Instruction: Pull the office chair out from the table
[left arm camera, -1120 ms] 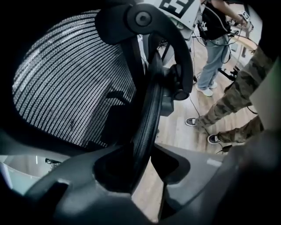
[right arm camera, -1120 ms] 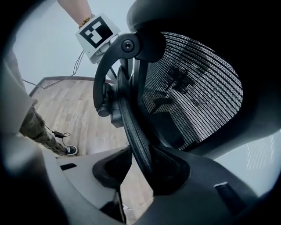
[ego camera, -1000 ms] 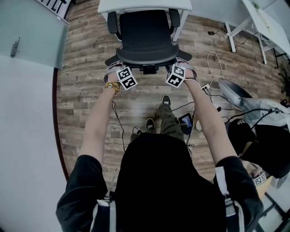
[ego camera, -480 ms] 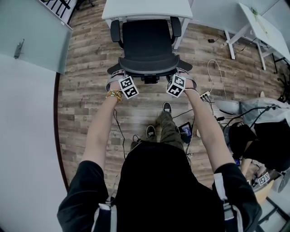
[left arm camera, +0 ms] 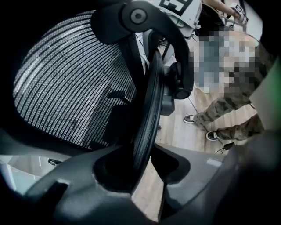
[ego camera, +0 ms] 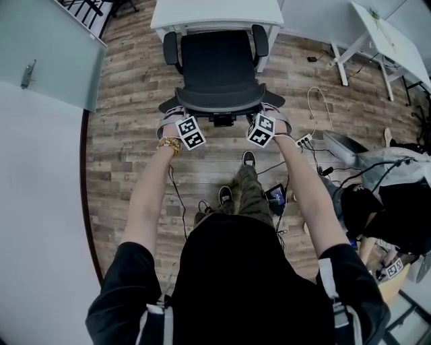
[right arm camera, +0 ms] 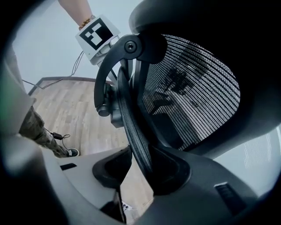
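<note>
A black office chair (ego camera: 219, 64) with a mesh back stands on the wood floor in front of a white table (ego camera: 215, 12), its seat facing the table. My left gripper (ego camera: 176, 111) is shut on the left part of the backrest's top rim. My right gripper (ego camera: 269, 109) is shut on the right part. In the left gripper view the rim (left arm camera: 149, 110) runs between the jaws of the left gripper (left arm camera: 145, 162). The right gripper view shows the same rim (right arm camera: 131, 123) clamped in the right gripper (right arm camera: 140, 169), with the mesh (right arm camera: 193, 88) beyond.
A glass panel (ego camera: 40, 54) with a handle stands at the left. Cables and a power strip (ego camera: 306, 141) lie on the floor at the right, near another white table (ego camera: 387, 34) and dark gear (ego camera: 397, 209). The person's shoes (ego camera: 248, 158) are just behind the chair.
The chair has come slightly away from the table, toward the person, with both grippers still on its backrest rim. The grip looks the same.
</note>
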Demonstrator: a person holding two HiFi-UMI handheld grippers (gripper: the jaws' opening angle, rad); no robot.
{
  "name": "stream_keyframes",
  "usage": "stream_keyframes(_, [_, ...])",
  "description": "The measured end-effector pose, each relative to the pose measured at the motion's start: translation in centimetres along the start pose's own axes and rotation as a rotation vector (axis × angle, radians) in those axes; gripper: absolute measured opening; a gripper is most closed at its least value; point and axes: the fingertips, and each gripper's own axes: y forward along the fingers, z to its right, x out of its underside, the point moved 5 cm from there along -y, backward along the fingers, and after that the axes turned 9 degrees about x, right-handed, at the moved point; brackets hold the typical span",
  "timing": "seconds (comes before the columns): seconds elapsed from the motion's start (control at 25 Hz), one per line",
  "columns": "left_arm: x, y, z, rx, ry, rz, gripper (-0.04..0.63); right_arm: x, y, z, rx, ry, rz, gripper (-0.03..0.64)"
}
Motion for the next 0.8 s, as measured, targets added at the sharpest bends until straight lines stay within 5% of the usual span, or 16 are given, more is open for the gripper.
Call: stream_keyframes(0.8, [1.4, -1.5, 3.2, -0.021, 0.015, 0.004, 0.153, -0.5, -2.4, -3.4, 0.023, 0.009, -0.008, 0.124])
